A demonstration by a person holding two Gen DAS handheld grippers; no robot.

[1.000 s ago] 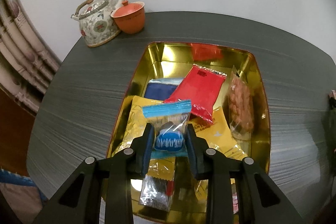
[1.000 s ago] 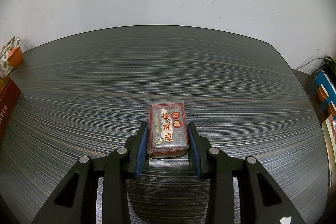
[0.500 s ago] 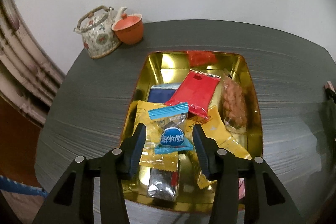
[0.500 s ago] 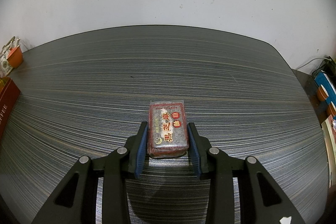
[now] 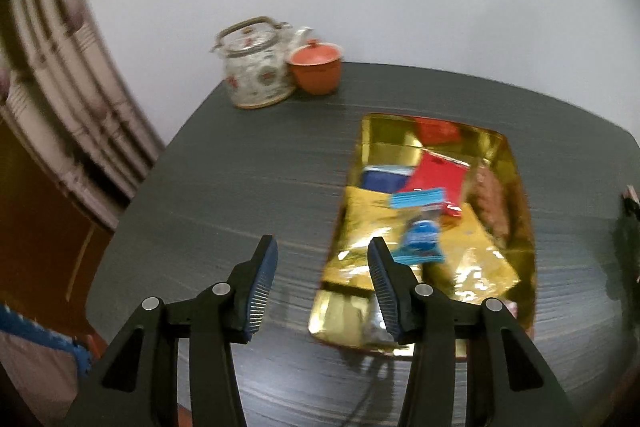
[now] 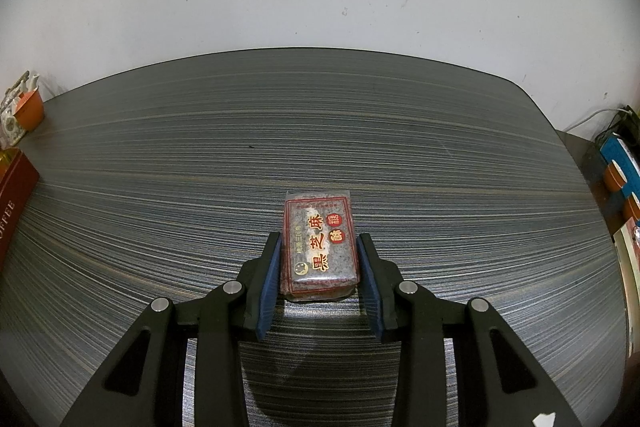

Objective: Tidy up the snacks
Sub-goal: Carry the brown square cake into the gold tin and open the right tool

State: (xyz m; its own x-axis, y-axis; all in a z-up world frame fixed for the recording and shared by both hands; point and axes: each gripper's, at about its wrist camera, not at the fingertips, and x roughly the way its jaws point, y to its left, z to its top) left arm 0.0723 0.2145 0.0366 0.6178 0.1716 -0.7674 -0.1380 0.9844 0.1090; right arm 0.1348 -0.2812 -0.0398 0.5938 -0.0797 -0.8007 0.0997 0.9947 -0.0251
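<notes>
The gold tin [image 5: 380, 135] on the dark table holds several snack packets, among them a blue-and-clear candy packet [image 5: 420, 233] lying on top and a red packet [image 5: 438, 173]. My left gripper [image 5: 320, 247] hangs open above the table just left of the tin, with nothing between its fingers. In the right wrist view a clear packet of black sesame cake [image 6: 320, 219] with red lettering lies flat on the table. My right gripper [image 6: 319, 243] is shut on it, one pad against each long side.
A floral teapot [image 5: 256, 67] and an orange lidded cup [image 5: 316, 67] stand at the table's far left corner. A red box [image 6: 12, 195] sits at the left edge of the right wrist view. Books and cables [image 6: 620, 167] lie beyond the table's right edge.
My left gripper let go of the blue candy packet, which now lies in the tin, then rose and moved left off the tin. The right gripper and its packet have not moved.
</notes>
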